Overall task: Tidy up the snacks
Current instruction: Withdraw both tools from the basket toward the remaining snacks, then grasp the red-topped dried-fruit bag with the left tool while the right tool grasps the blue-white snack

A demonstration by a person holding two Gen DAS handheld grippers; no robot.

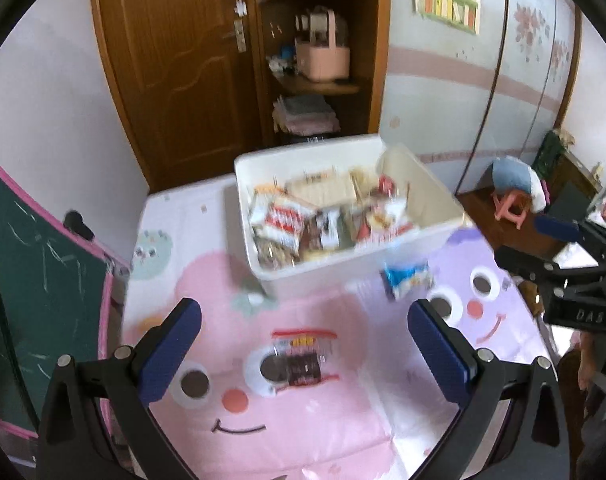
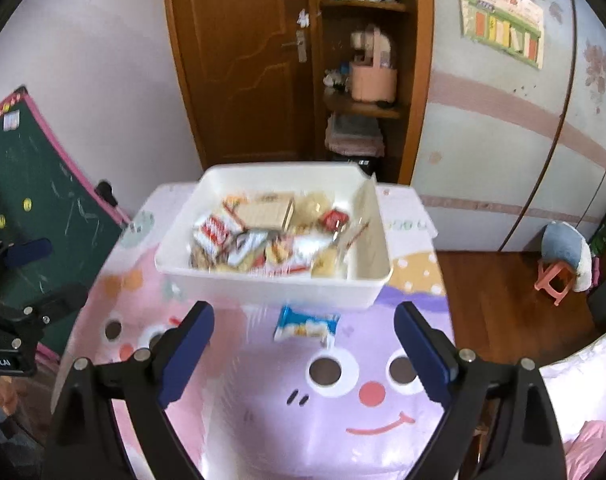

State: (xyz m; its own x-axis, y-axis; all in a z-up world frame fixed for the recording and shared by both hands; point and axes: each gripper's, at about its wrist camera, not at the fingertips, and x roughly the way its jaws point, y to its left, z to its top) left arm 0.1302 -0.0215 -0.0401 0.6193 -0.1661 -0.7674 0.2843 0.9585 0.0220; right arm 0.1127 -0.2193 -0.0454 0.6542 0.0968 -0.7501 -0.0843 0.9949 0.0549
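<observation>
A white bin (image 1: 367, 264) holding several snack packs stands on a cartoon-print cloth; it also shows in the right wrist view (image 2: 263, 288). A blue-and-white snack pack (image 1: 407, 278) lies just in front of the bin, also seen in the right wrist view (image 2: 307, 326). A clear pack with dark contents (image 1: 301, 360) lies on the pink cartoon face. My left gripper (image 1: 305, 354) is open and empty, above that clear pack. My right gripper (image 2: 305, 354) is open and empty, just short of the blue pack.
A green chalkboard (image 1: 35, 280) leans at the left edge. A wooden door (image 1: 175, 60) and a shelf unit (image 1: 319, 40) stand behind the bin. A pink stool (image 2: 555, 276) stands on the wood floor at right. The cloth's right edge (image 2: 443, 280) drops to the floor.
</observation>
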